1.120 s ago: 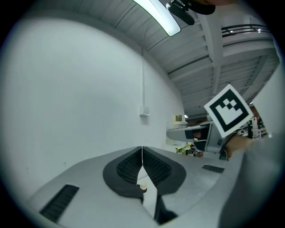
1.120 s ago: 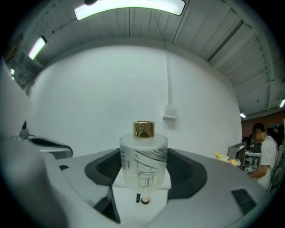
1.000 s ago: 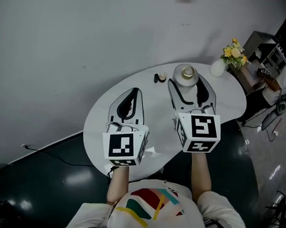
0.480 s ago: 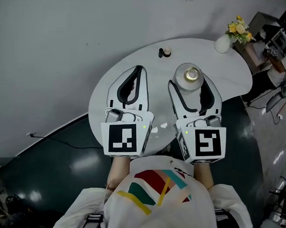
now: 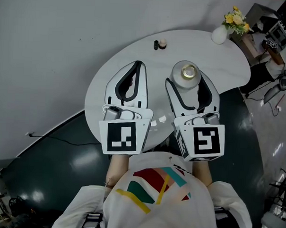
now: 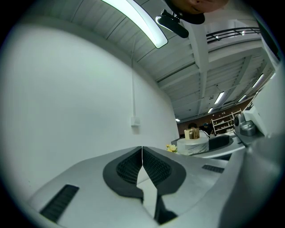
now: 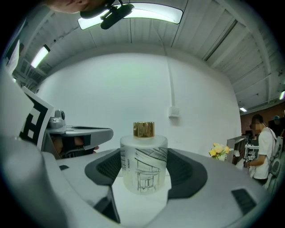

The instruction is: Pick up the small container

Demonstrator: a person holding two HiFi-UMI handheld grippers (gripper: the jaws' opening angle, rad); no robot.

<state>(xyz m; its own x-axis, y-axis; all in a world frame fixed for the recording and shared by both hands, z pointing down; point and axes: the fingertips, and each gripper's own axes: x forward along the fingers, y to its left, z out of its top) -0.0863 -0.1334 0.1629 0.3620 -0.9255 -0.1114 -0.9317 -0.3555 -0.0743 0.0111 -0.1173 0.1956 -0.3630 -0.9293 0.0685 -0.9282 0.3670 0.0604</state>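
The small container (image 5: 187,73) is a frosted white jar with a line drawing and a gold cap. My right gripper (image 5: 187,78) is shut on it, one dark pad on each side of the jar (image 7: 143,171), over the white oval table (image 5: 104,81). Whether the jar's base touches the table, I cannot tell. To its left, my left gripper (image 5: 137,64) is shut with nothing in it, its pads meeting (image 6: 142,153). The left gripper view also catches the jar (image 6: 193,143) at the right.
Two small items, one dark and one pale (image 5: 159,44), stand near the table's far edge. A white vase of yellow flowers (image 5: 223,29) sits at the far right end. A person (image 7: 262,147) stands by furniture beyond the table on the right. A grey wall is behind.
The right gripper has drawn back toward me with the jar in it, away from the two small items. The left gripper has stayed shut beside it.
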